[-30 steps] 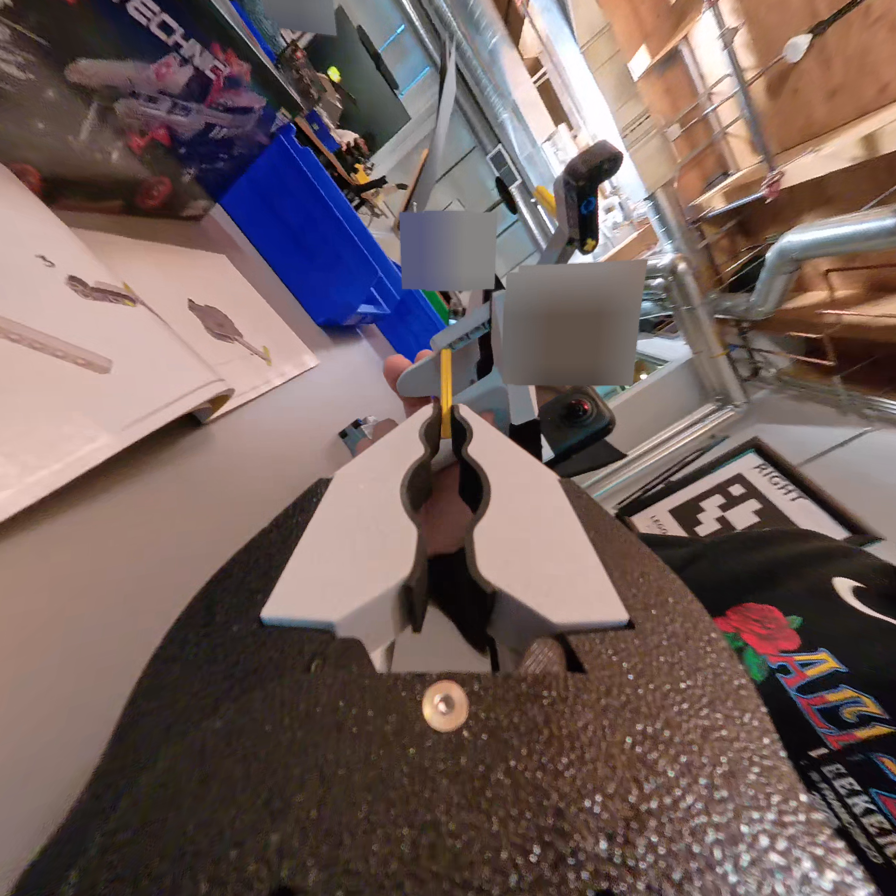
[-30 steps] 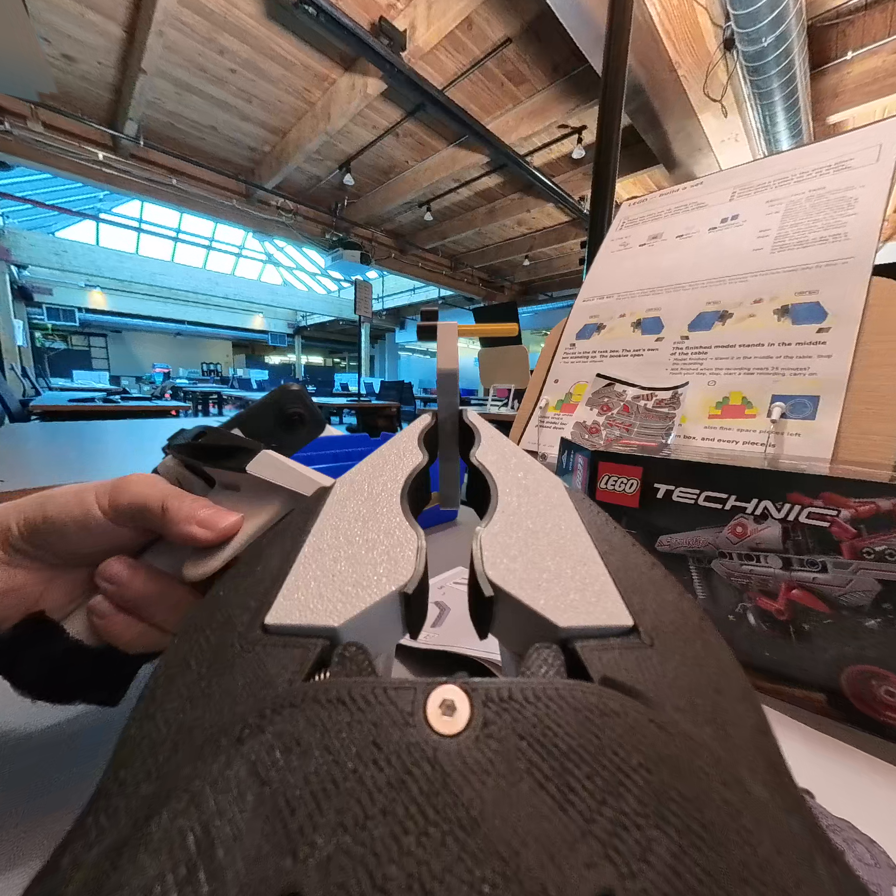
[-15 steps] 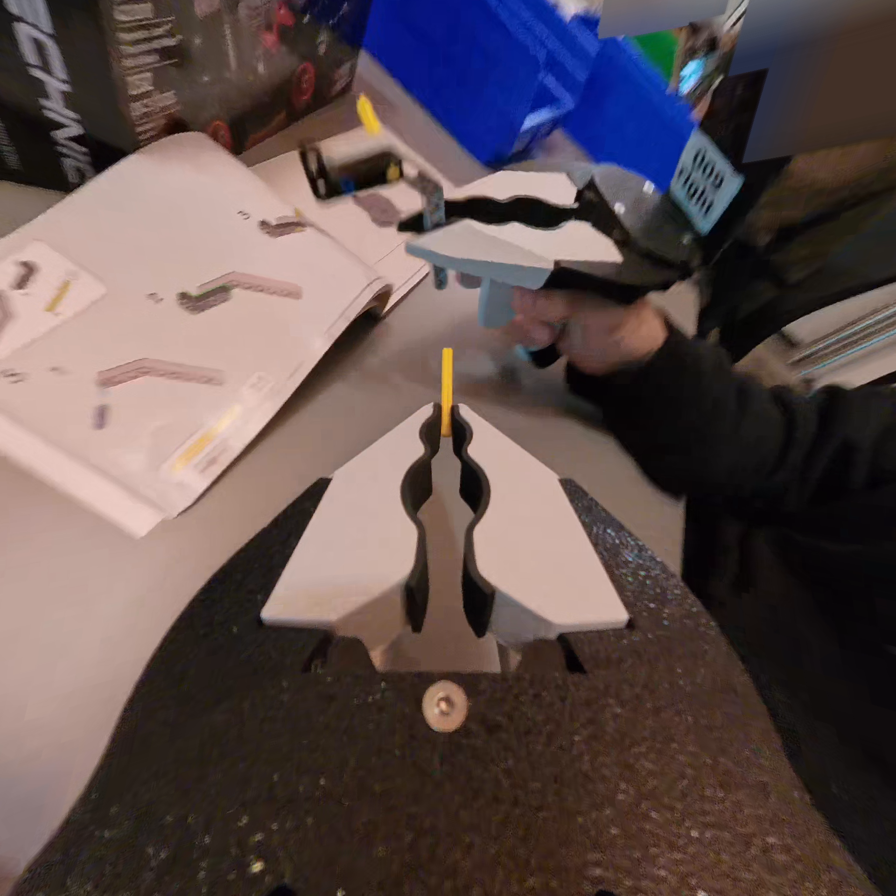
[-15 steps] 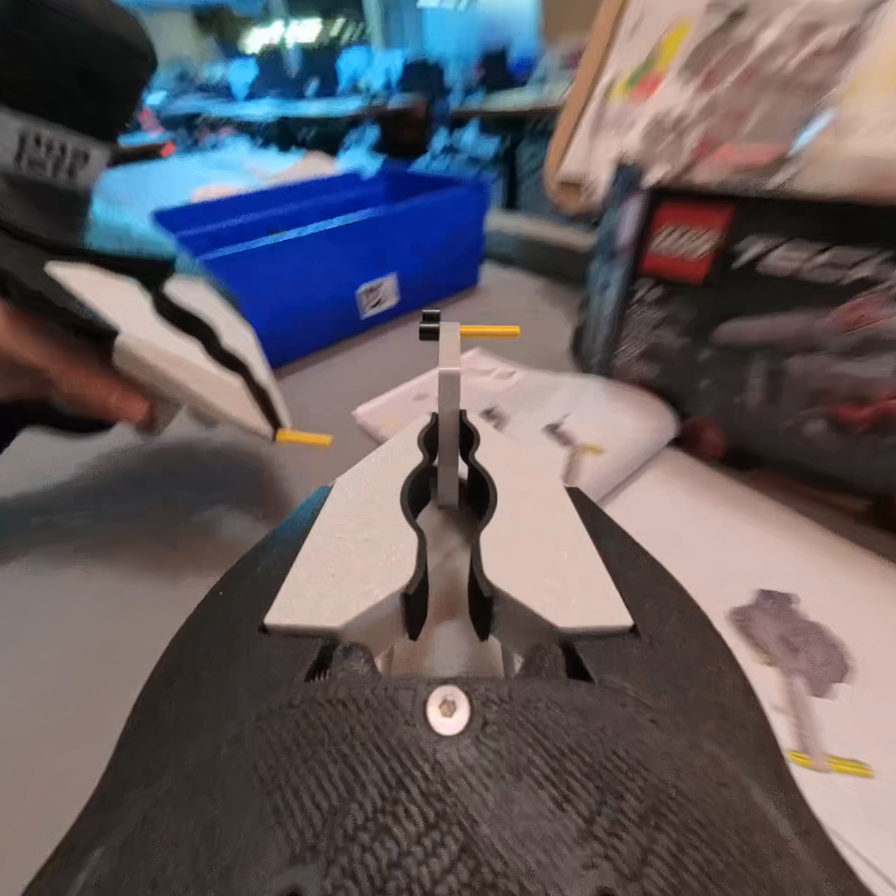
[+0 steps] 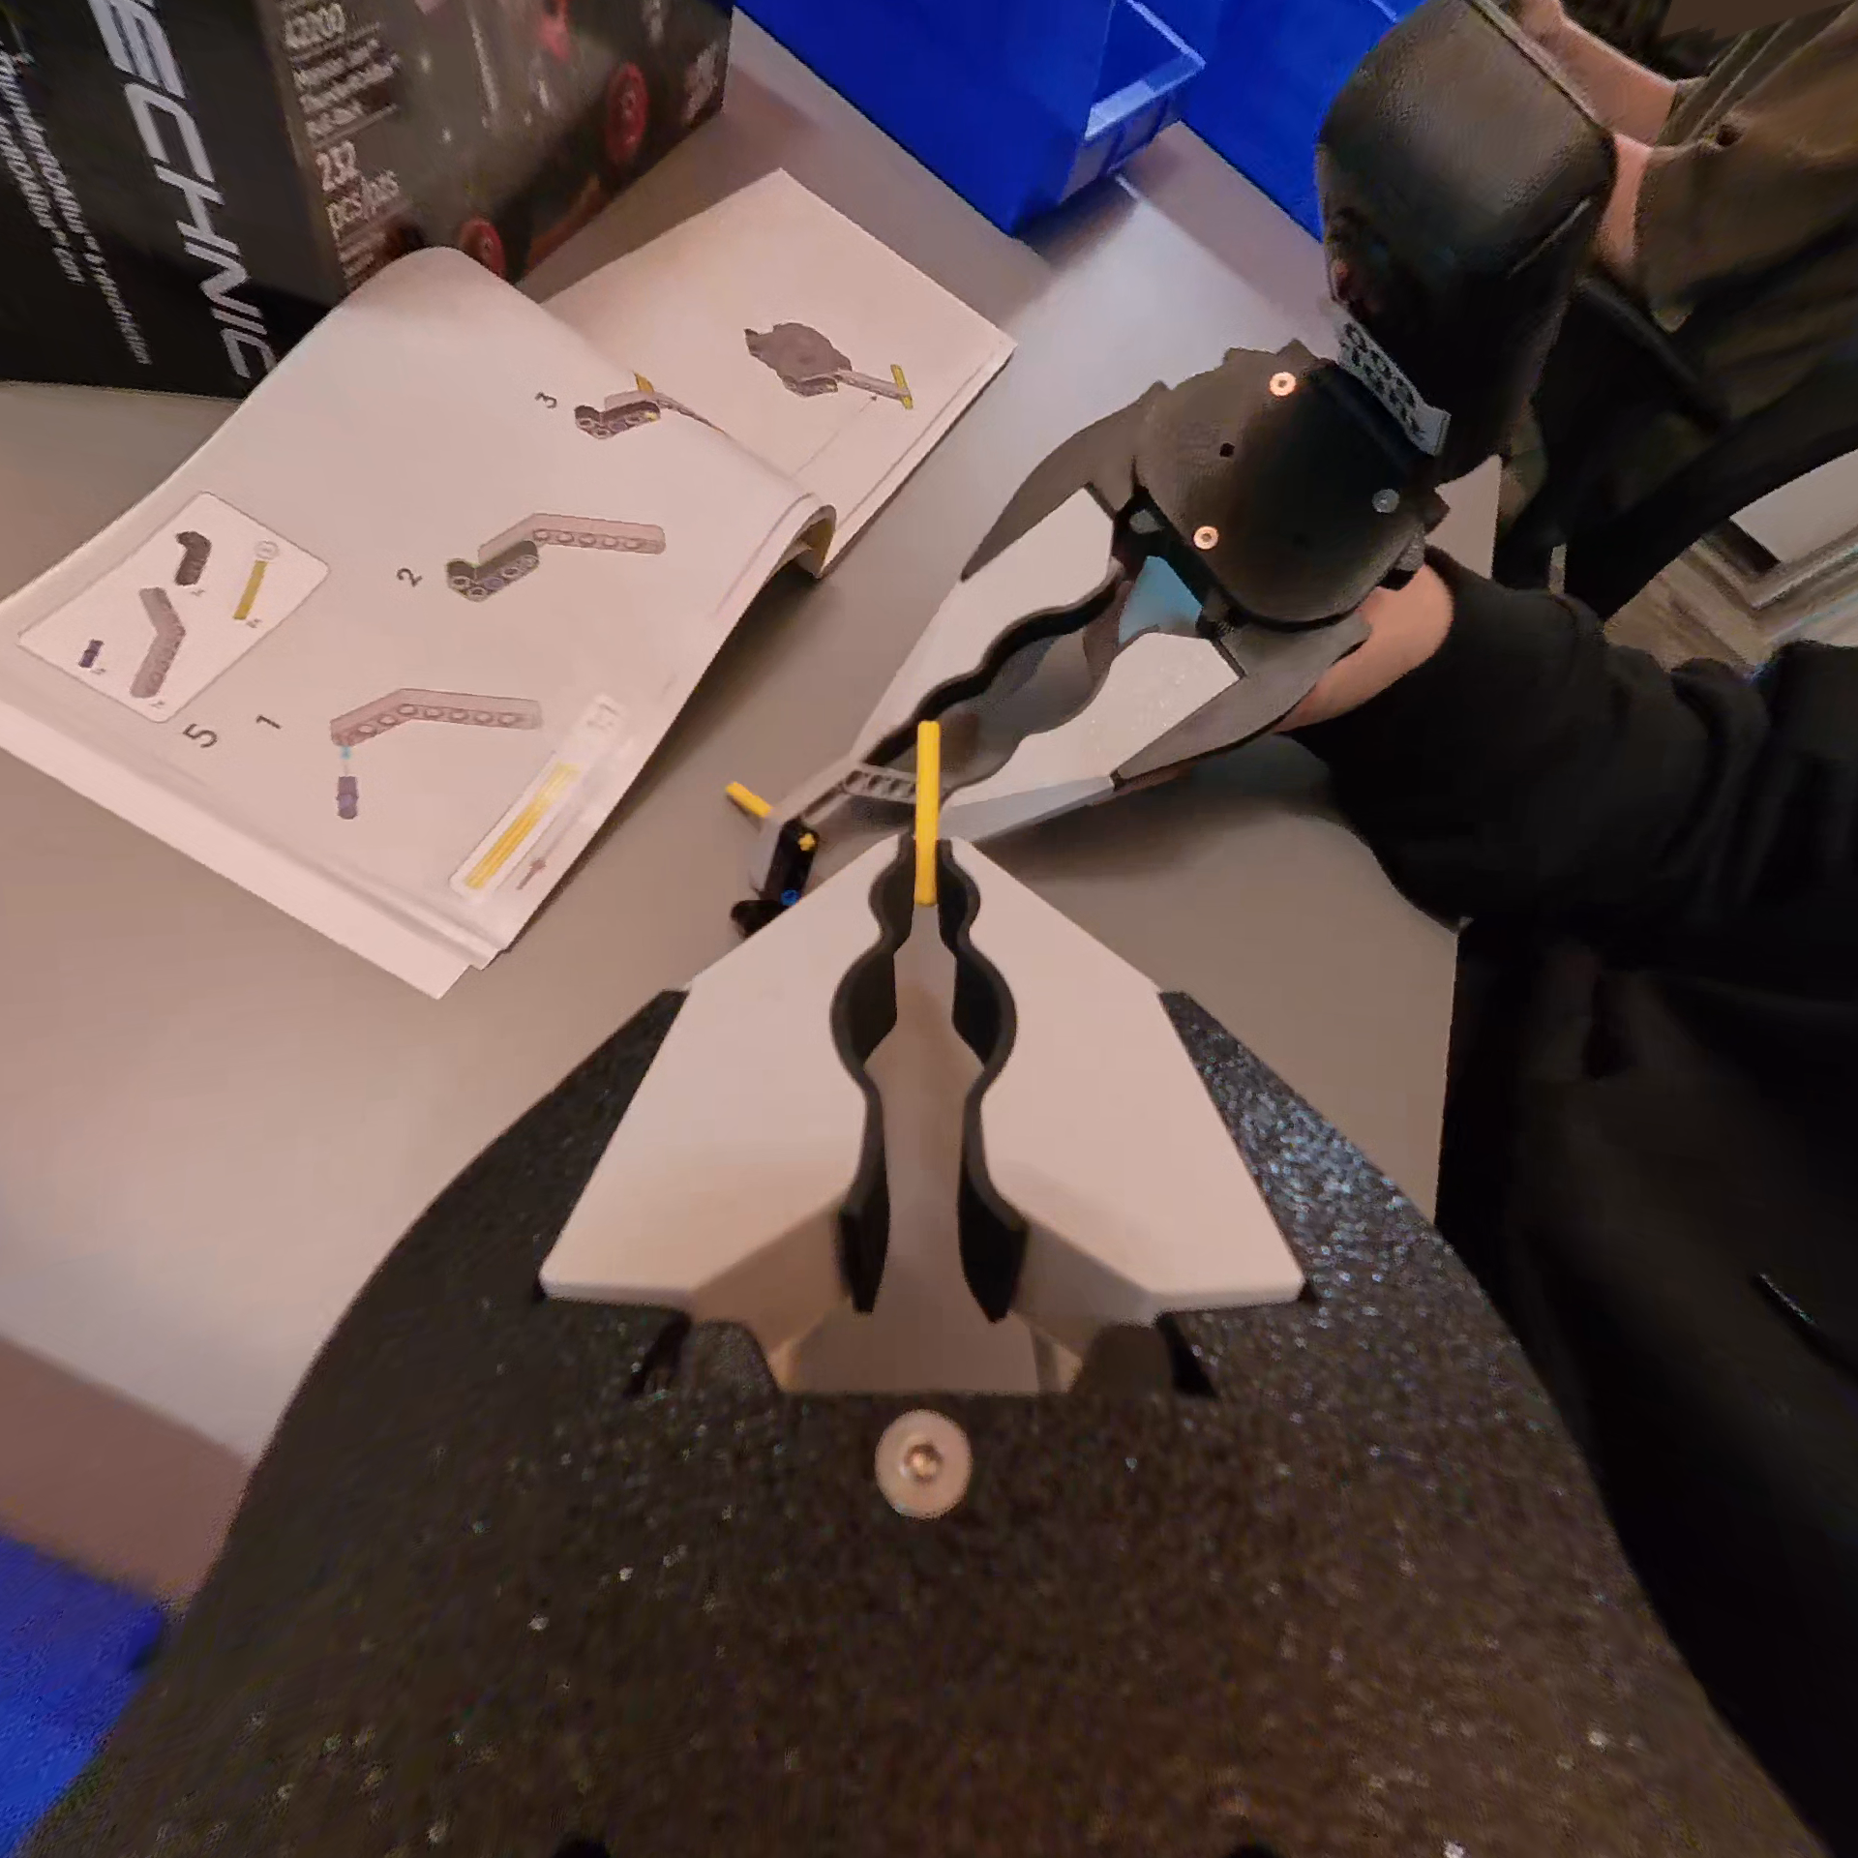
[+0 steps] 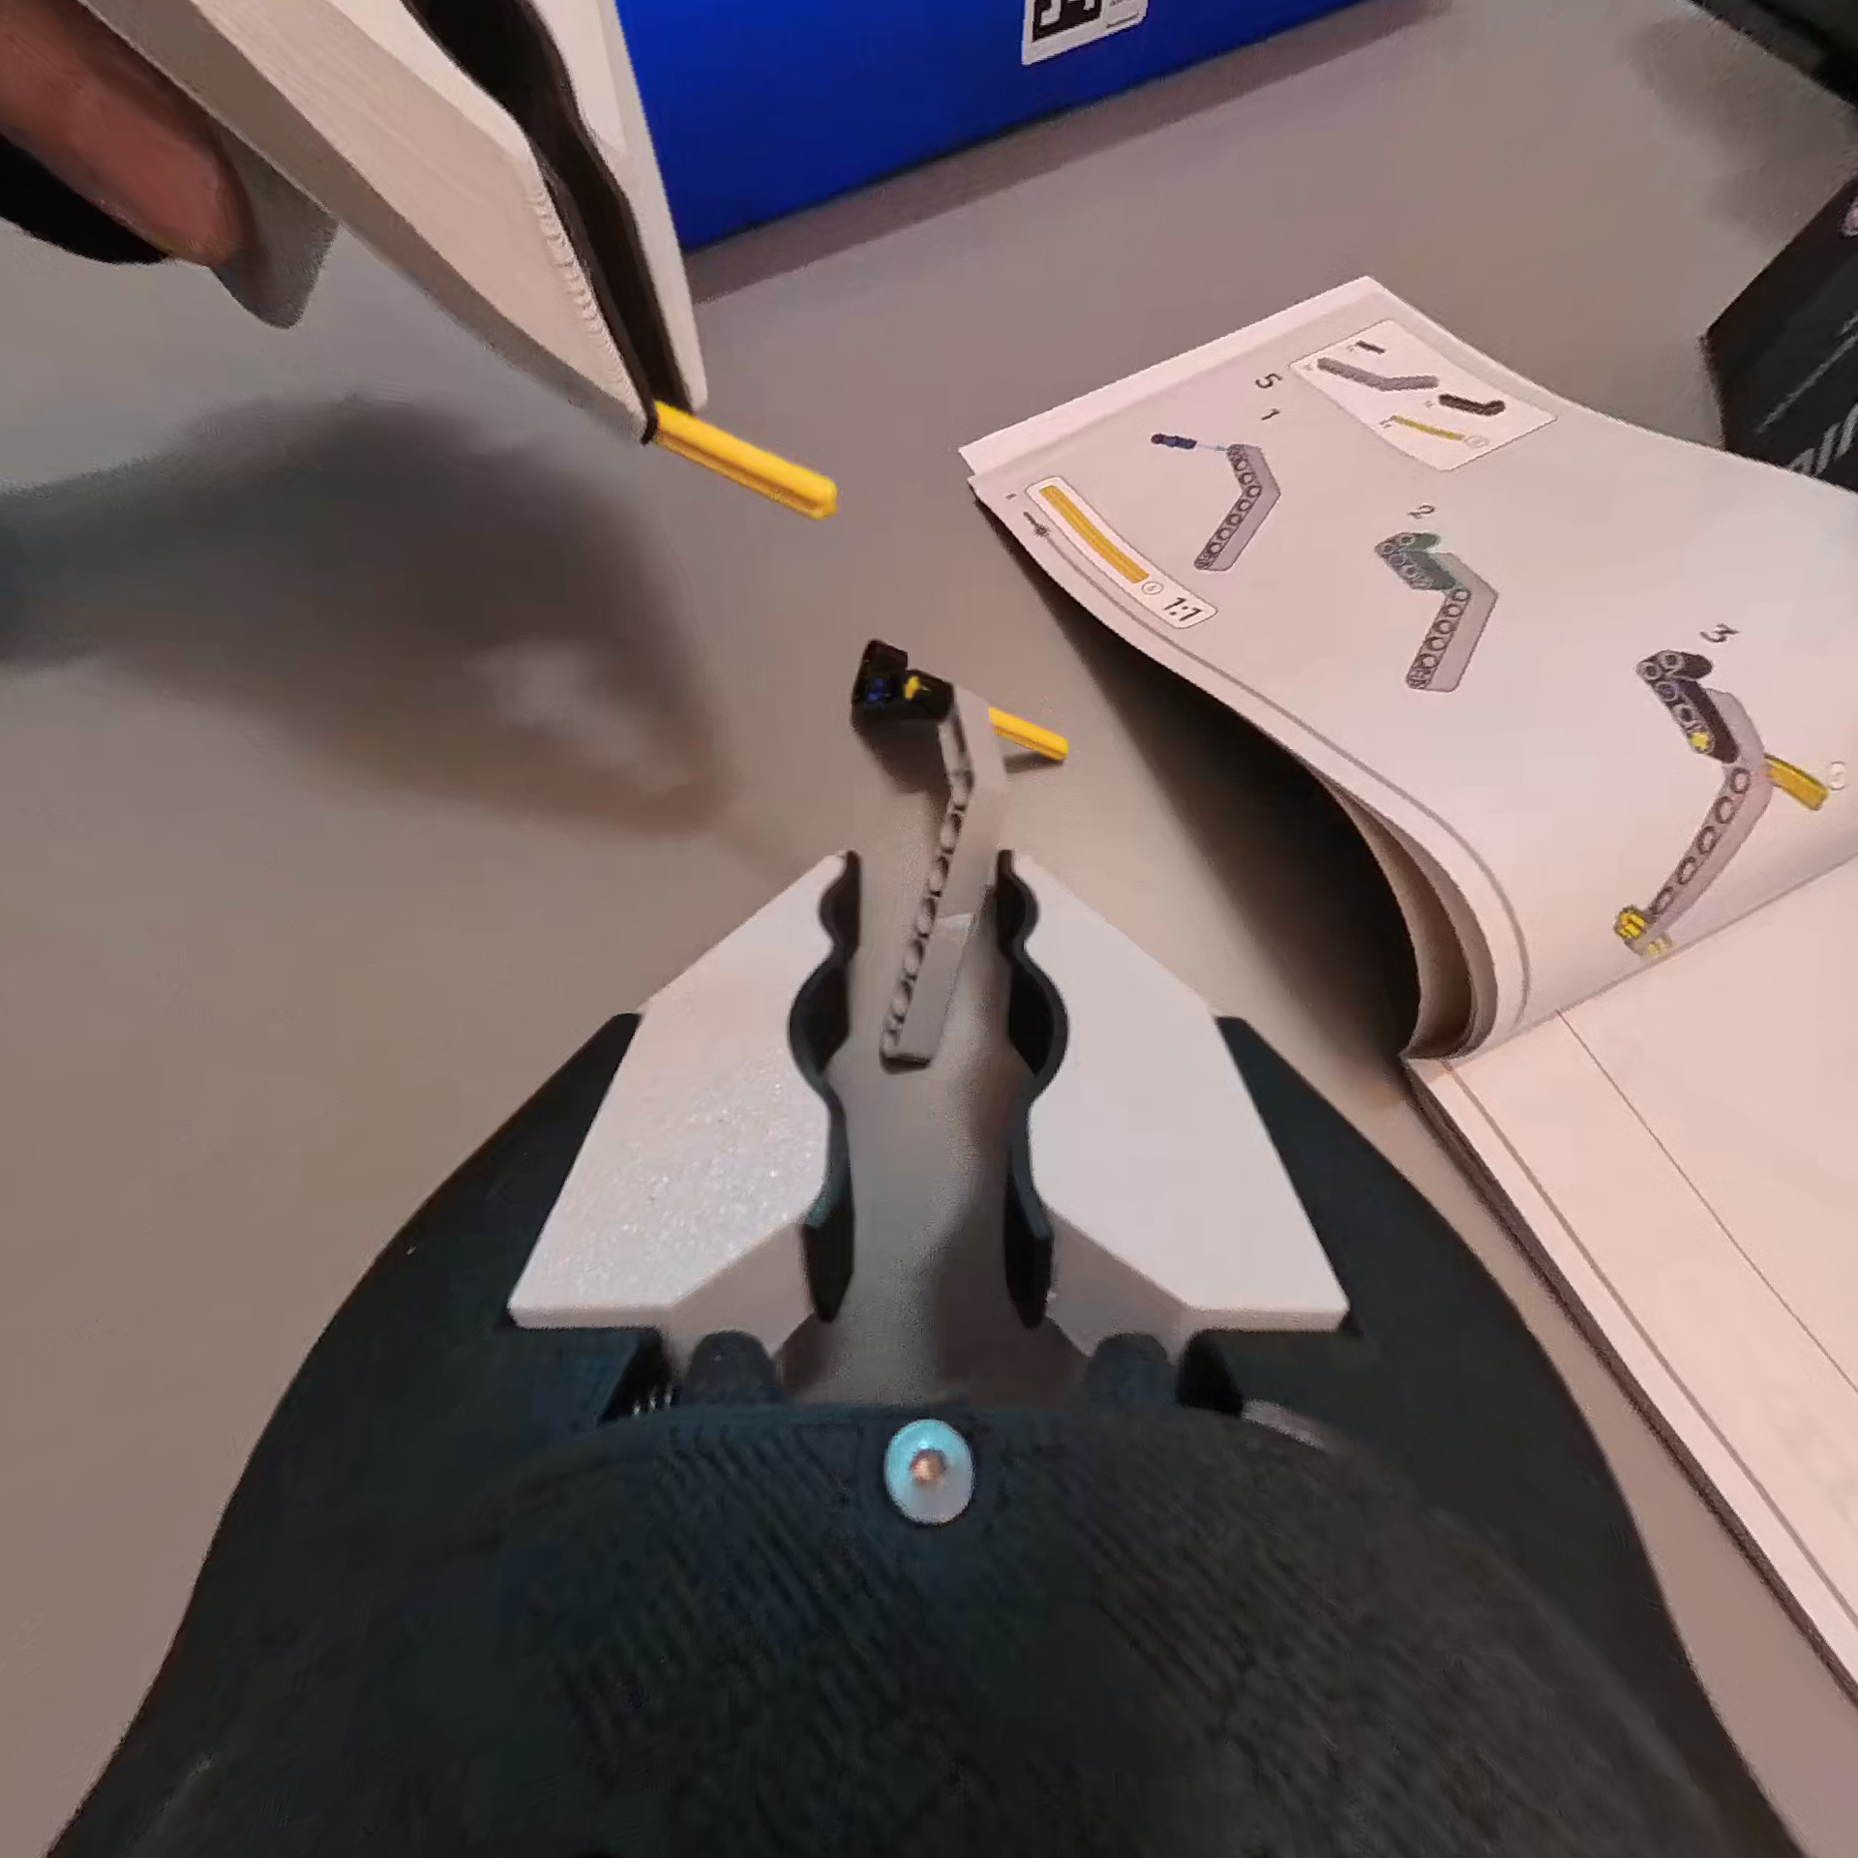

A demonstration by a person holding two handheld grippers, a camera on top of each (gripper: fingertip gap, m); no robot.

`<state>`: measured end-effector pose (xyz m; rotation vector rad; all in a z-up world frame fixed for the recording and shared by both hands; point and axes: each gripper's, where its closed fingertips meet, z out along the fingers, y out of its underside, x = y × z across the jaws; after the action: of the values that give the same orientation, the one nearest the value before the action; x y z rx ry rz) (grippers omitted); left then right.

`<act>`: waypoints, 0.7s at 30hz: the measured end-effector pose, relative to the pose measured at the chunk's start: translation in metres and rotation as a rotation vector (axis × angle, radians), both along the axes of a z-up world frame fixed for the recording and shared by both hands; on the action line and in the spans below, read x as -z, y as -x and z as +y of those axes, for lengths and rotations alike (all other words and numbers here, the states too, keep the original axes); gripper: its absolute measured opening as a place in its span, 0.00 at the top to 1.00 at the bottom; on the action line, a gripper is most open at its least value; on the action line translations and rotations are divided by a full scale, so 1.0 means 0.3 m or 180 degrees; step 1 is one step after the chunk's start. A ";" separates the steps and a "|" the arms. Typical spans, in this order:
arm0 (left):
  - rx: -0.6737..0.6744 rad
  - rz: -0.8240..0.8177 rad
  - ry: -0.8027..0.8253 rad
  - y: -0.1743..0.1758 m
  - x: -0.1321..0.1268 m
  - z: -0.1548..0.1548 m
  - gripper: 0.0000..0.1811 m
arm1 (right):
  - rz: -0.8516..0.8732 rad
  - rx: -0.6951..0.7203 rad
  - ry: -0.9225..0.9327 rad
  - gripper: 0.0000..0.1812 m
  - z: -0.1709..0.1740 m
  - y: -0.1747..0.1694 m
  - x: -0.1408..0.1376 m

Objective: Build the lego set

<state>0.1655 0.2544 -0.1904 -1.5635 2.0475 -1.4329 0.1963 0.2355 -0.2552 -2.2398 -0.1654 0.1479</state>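
My left gripper (image 5: 925, 850) is shut on a short yellow axle (image 5: 925, 794) that sticks out past its tips; it also shows in the right wrist view (image 6: 744, 473), above the table at upper left. A grey angled beam (image 6: 930, 965) with a black connector (image 6: 890, 694) and a yellow axle (image 6: 1026, 742) through its far end lies on the grey table. My right gripper (image 6: 925, 865) is open, its fingers on either side of the beam's near end with gaps showing. The same assembly (image 5: 794, 829) shows just beyond my left gripper's tips.
An open instruction booklet (image 5: 452, 563) lies left of the assembly, and right of it in the right wrist view (image 6: 1508, 704). A dark set box (image 5: 302, 131) stands behind it. Blue bins (image 5: 985, 90) (image 6: 905, 111) stand at the far edge. A black sleeve (image 5: 1558, 754) is at the right.
Both grippers came down from held up in the air to the table. My right gripper opened and the beam assembly now lies on the table. The left still holds its yellow axle.
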 end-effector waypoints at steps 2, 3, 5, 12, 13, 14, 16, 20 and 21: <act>0.0099 -0.0031 -0.0022 0.004 -0.001 -0.015 0.99 | 0.0109 -0.0049 0.0001 0.80 -0.008 0.007 -0.007; 0.0157 -0.0038 -0.0036 0.008 -0.002 -0.024 0.99 | 0.0116 -0.0083 -0.0028 0.77 -0.012 0.005 -0.020; 0.0331 -0.0074 -0.0069 0.023 -0.008 -0.049 0.99 | -0.0052 -0.0191 -0.0257 0.75 -0.011 -0.009 -0.084; 0.0741 -0.0135 -0.0238 0.060 -0.014 -0.115 0.99 | -0.0848 -0.1406 -0.1454 0.81 -0.061 0.132 -0.287; 0.0754 -0.0138 -0.0258 0.060 -0.013 -0.120 0.99 | -0.0823 -0.1426 -0.1439 0.84 -0.064 0.133 -0.284; 0.0796 -0.0140 -0.0253 0.063 -0.015 -0.129 0.99 | -0.0857 -0.1461 -0.1435 0.86 -0.067 0.134 -0.281; 0.0815 -0.0160 -0.0250 0.060 -0.020 -0.139 0.99 | -0.1061 -0.1521 -0.1487 0.91 -0.072 0.137 -0.280; 0.0791 -0.0070 -0.0276 0.058 -0.009 -0.138 0.99 | -0.1404 -0.1628 -0.1444 0.97 -0.075 0.142 -0.257; 0.0770 -0.0058 -0.0278 0.056 -0.007 -0.135 0.99 | -0.1436 -0.1621 -0.1427 0.95 -0.074 0.139 -0.251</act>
<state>0.1486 0.2140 -0.1883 -1.3008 2.3197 -1.4053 0.1547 0.2134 -0.1798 -1.7125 -0.9203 -0.1185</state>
